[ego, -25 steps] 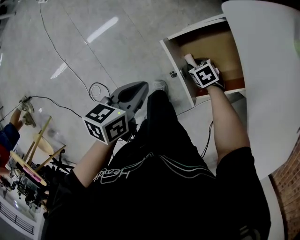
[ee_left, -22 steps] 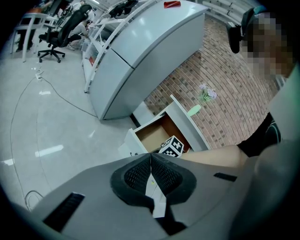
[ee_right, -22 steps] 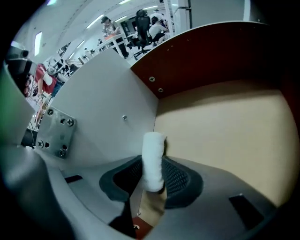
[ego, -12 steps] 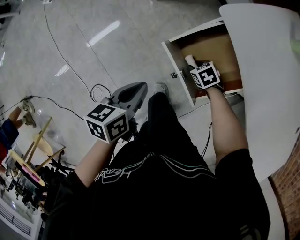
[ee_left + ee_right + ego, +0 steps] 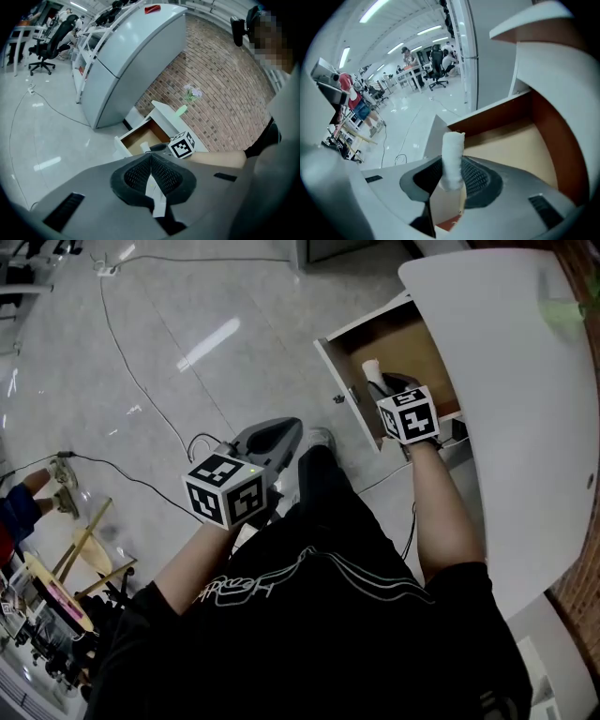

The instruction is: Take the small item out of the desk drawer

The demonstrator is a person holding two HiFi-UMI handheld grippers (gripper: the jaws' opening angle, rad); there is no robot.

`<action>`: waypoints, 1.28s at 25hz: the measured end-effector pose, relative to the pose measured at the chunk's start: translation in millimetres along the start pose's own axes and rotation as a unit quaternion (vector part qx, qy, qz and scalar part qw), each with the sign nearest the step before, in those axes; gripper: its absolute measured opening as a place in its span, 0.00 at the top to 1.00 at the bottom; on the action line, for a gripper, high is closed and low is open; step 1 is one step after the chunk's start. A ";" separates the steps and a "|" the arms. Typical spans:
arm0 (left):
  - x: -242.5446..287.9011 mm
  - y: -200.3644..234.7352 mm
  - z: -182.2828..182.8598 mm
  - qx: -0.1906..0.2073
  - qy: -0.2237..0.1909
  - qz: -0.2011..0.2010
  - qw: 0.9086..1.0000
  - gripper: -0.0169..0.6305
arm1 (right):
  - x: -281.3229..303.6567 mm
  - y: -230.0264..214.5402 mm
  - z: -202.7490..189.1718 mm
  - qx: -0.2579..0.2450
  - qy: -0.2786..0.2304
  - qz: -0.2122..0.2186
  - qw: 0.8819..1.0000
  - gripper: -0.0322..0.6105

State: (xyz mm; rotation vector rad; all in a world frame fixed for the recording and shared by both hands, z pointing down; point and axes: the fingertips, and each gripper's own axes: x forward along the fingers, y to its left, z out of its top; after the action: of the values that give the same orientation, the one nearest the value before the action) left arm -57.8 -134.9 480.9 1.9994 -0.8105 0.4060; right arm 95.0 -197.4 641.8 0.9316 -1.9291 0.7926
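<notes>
Right tongs (image 5: 449, 180) are clamping on the small item, a white fuzzy roll (image 5: 453, 154); the pads are pressing on its lower part from both sides and the rest of the roll is sticking out past the tips. In the head view the right tongs are reaching into the open drawer (image 5: 417, 348), which is standing pulled out from under the edge of the white surface (image 5: 511, 390). The roll is sitting at the drawer's front end, just behind the white front panel (image 5: 349, 395) and over the brown bottom board. I cannot tell whether its lower end is touching that board. The rest of the bottom board that shows is lying bare. The marker cube (image 5: 409, 414) of the right tongs is hanging over the front edge of the drawer, with the person's forearm (image 5: 441, 502) running back from it. Left tongs (image 5: 150, 159) are resting together, dark pads meeting along one line, gripping nothing. They are hovering over the grey floor (image 5: 187, 343) beside the person's leg (image 5: 328, 493), well apart from the drawer and pointing roughly toward it. Their own marker cube (image 5: 225, 491) is facing up at the head camera. A thin cable (image 5: 131, 381) is trailing across the floor to the left of the left tongs.
</notes>
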 end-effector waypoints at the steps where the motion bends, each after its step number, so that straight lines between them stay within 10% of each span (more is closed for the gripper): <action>1: -5.2 -8.4 0.8 0.004 -0.001 -0.003 1.000 0.94 | -15.4 7.0 5.3 0.002 -0.014 0.000 1.000 0.73; 12: -77.3 -117.7 16.4 0.078 -0.045 -0.063 0.994 0.94 | -215.2 99.1 37.9 0.055 -0.196 0.013 0.979 0.73; 32: -241.1 -289.8 -10.7 0.196 -0.128 -0.161 0.959 0.94 | -472.1 272.6 14.0 -0.037 -0.389 0.044 0.920 0.73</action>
State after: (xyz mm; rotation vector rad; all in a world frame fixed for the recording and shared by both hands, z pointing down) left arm -35.6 73.3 167.2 2.5444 -0.5699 0.1207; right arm 41.5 79.9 175.3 1.2370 -2.6740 0.4052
